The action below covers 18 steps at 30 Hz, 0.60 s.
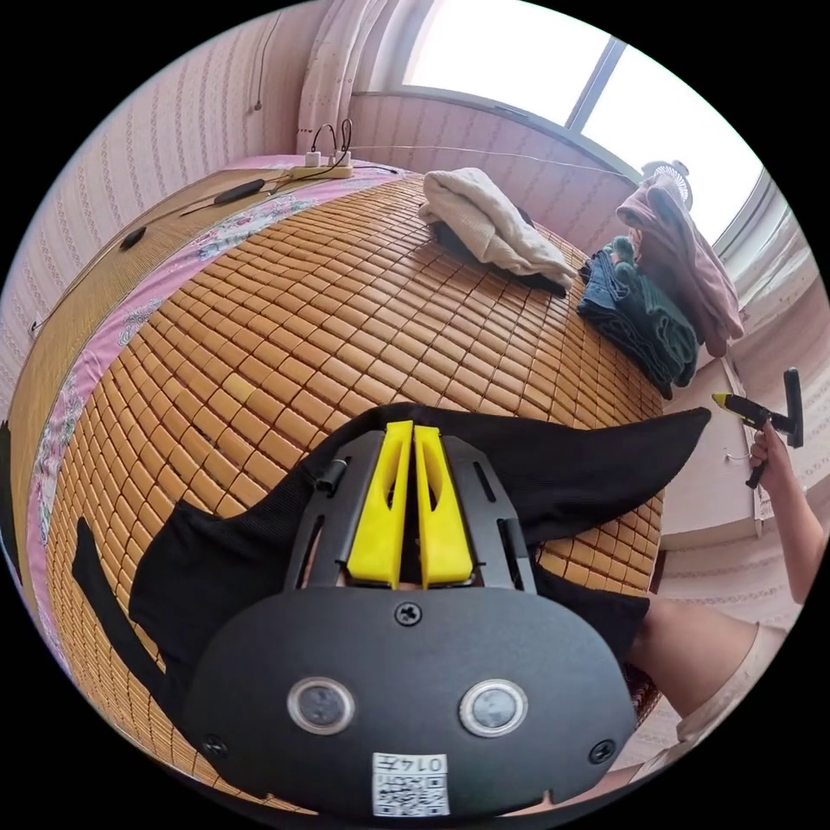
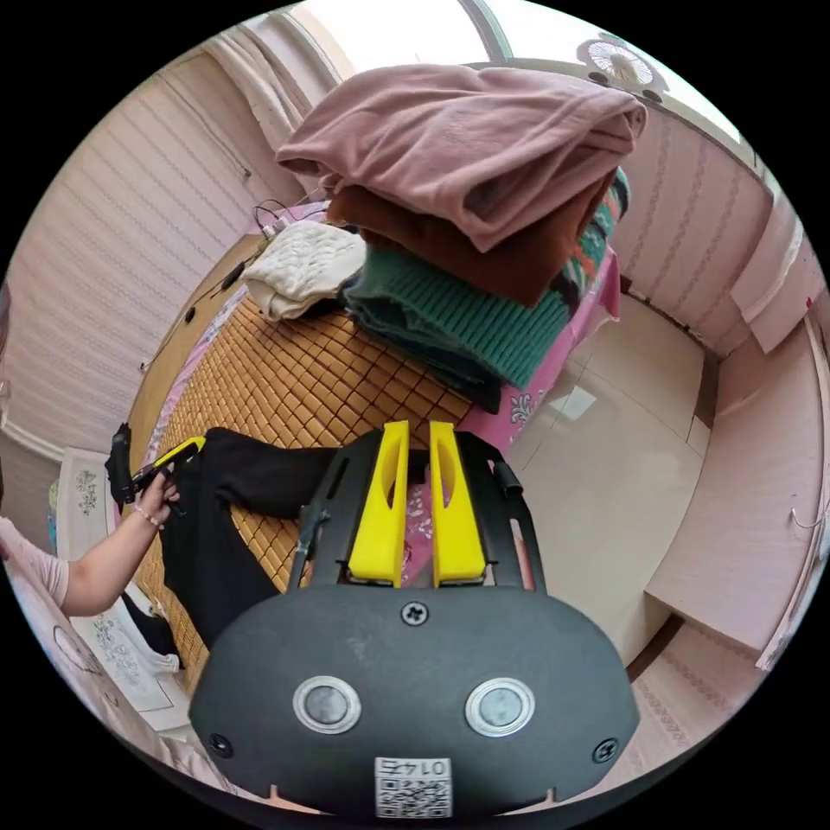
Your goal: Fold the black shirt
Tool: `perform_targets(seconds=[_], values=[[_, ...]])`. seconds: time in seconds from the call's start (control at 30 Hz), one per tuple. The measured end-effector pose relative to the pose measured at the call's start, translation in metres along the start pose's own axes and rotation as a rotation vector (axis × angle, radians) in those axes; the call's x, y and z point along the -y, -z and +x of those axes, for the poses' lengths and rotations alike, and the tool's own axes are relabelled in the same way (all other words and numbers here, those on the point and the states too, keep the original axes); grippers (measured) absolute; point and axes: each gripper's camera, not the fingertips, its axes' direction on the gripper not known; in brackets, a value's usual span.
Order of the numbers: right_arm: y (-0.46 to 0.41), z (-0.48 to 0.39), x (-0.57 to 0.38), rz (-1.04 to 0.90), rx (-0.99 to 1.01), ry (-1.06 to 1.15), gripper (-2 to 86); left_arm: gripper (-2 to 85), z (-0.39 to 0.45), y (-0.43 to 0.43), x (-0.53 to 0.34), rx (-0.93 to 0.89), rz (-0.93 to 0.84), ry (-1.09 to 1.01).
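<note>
Two tools [image 1: 413, 430] [image 2: 418, 429] pinching black shirt [image 1: 571, 471] edges, mat [image 1: 346, 303] bare beyond

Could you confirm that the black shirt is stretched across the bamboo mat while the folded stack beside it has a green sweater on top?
Not quite: the stack's top item is a pink garment; the green sweater lies lower down, as the right gripper view shows. The black shirt is indeed stretched across the bamboo mat.
</note>
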Motion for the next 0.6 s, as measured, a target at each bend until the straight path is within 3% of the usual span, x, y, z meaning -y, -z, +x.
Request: perform_targets(seconds=[0.1, 0.2, 0.37, 0.43, 0.6], values=[[-0.018, 0.014, 0.004, -0.051, 0.098, -0.032, 6.5, 4.6, -0.009, 0.011, 0.003, -0.045, 0.036, 0.048], [-0.028, 0.011, -0.002, -0.071, 0.039, 0.005, 7.7, 5.8, -0.017, 0.023, 0.011, -0.01, 0.064, 0.051], [-0.064, 0.014, -0.012, -0.153, -0.014, 0.024, 7.3, 6.7, -0.024, -0.007, 0.026, 0.009, -0.069, 0.035], [-0.079, 0.017, -0.018, -0.222, -0.031, 0.011, 3.9, 4.9, -0.024, -0.033, 0.026, 0.0, -0.19, 0.031], [-0.036, 0.021, -0.041, -0.113, 0.051, -0.021, 1.2, -0.5, -0.022, -0.025, 0.017, -0.002, -0.146, 0.026]])
